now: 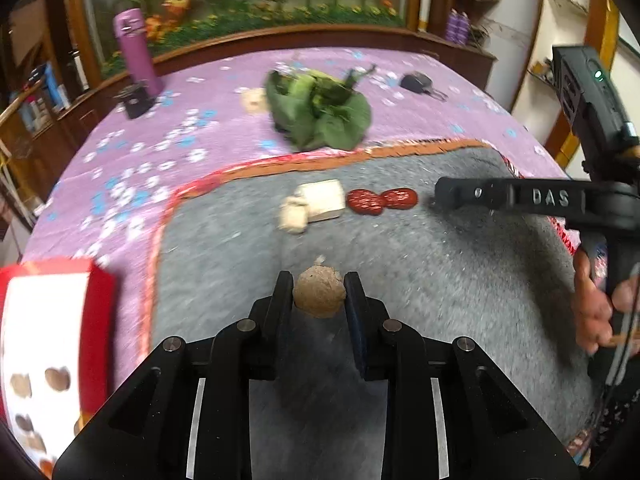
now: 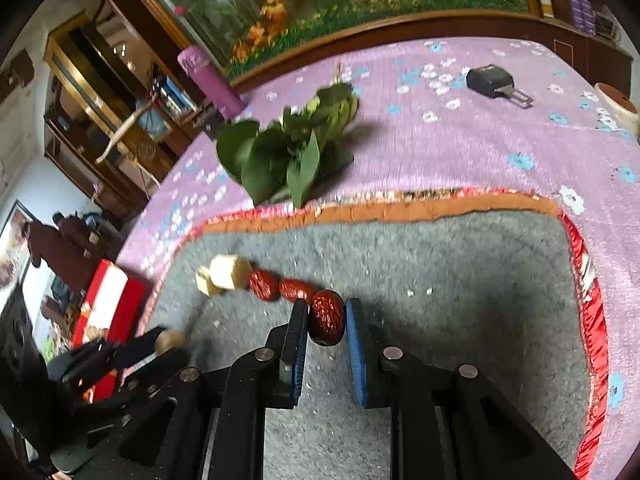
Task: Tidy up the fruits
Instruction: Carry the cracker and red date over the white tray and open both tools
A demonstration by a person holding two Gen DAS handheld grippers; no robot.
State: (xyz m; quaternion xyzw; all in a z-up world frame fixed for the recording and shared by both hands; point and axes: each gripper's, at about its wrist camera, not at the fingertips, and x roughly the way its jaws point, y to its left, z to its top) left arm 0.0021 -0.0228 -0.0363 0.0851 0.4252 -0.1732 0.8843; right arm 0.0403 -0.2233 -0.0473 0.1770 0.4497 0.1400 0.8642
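With both wrist views blurred, I read it like this: my left gripper (image 1: pixel 319 294) has its jaws closed narrowly on a round tan fruit (image 1: pixel 319 295), held over the grey mat (image 1: pixel 440 280). My right gripper (image 2: pixel 326 322) has its jaws pinched on a red date (image 2: pixel 327 317), just above the mat, touching or nearly touching the end of a row. That row runs left from it: two more red dates (image 2: pixel 280 286) side by side, then two pale cut chunks (image 2: pixel 224 274), all on the mat. Off the mat's left edge sits a red box (image 1: pixel 48 340) with brown pieces inside its white interior. Beyond the mat's orange border, on the purple flowered table (image 2: pixel 460 148), lies a bunch of green leaves (image 2: pixel 288 148). Further back: a black key fob (image 2: pixel 490 80) and a purple bottle (image 1: pixel 138 52).
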